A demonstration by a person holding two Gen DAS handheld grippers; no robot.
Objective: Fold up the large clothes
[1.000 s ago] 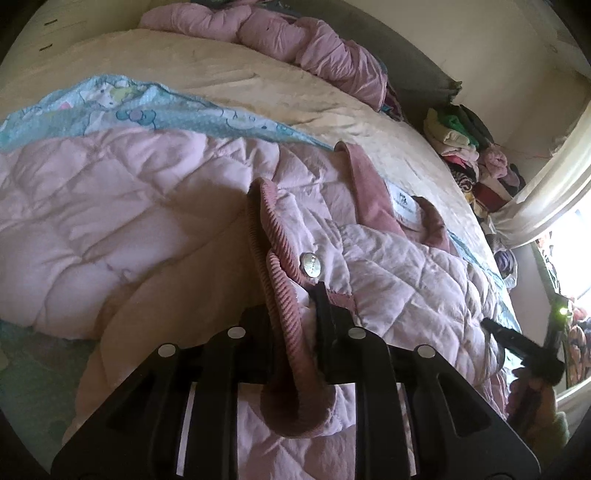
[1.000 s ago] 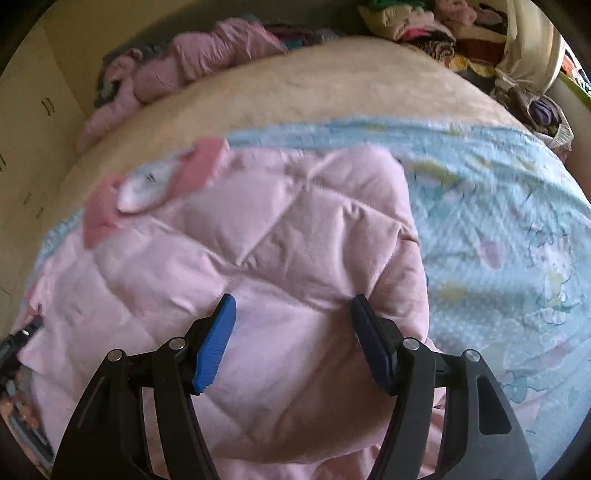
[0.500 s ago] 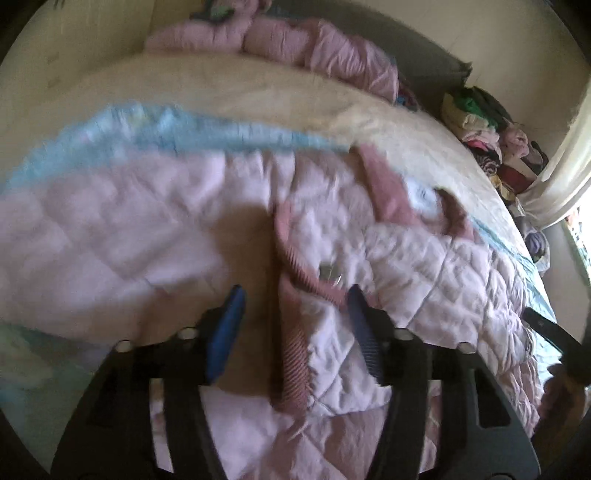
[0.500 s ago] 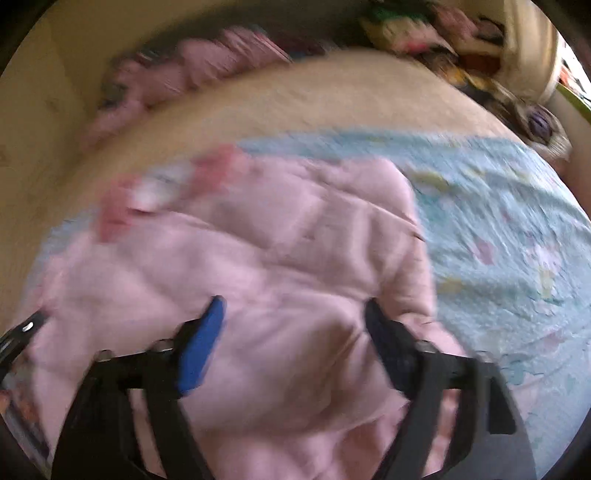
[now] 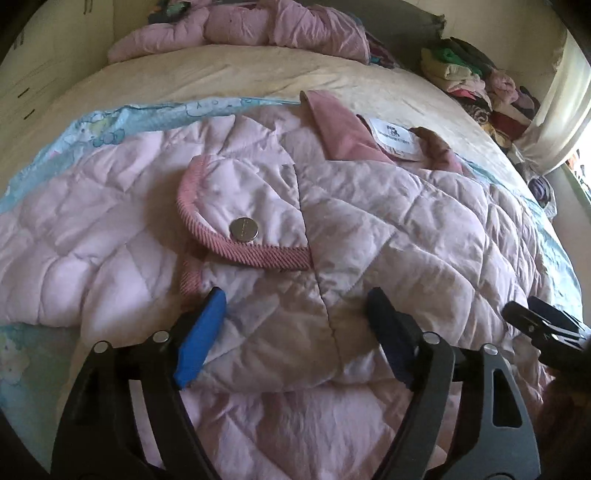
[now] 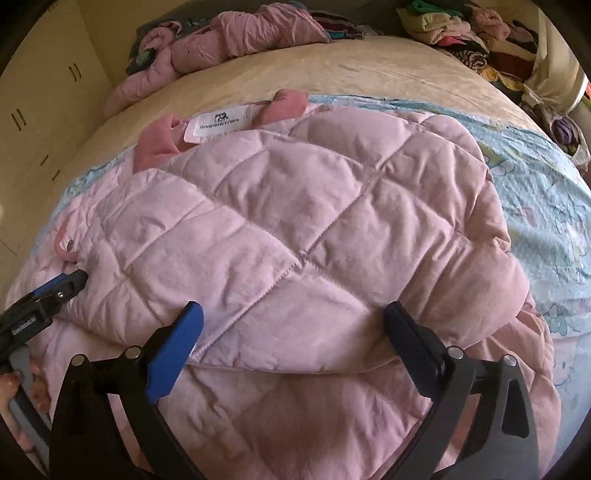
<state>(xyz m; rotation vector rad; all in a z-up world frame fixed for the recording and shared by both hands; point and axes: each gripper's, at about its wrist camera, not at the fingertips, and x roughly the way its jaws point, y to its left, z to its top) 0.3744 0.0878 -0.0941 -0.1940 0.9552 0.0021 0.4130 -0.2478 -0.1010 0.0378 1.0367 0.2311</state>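
Note:
A pink quilted jacket (image 5: pixel 406 229) lies spread on the bed, its sleeves folded in over the body. The left sleeve's ribbed cuff (image 5: pixel 236 251) with a silver snap (image 5: pixel 243 229) rests flat on it. The darker collar and white label (image 5: pixel 395 138) lie at the far end. My left gripper (image 5: pixel 295 325) hovers just short of the cuff, its jaws opening, pressing on nothing. My right gripper (image 6: pixel 293 332) stands over the folded right sleeve (image 6: pixel 295 221), its jaws opening wide, the pads off the fabric. Each gripper shows at the edge of the other's view, the right gripper (image 5: pixel 543 328) and the left gripper (image 6: pixel 55 288).
Under the jacket lies a light blue cartoon-print sheet (image 6: pixel 546 192) over a beige bedcover (image 5: pixel 221 74). Another pink jacket (image 5: pixel 258 26) lies crumpled at the head of the bed. A heap of folded clothes (image 5: pixel 469 74) and a curtain (image 5: pixel 561 92) stand at the far right. Cupboard doors (image 6: pixel 40 110) are on the left.
My left gripper let go of the ribbed cuff, which now lies flat on the jacket, and drew back. The right gripper's jaws widened and it pulled back a little from the sleeve.

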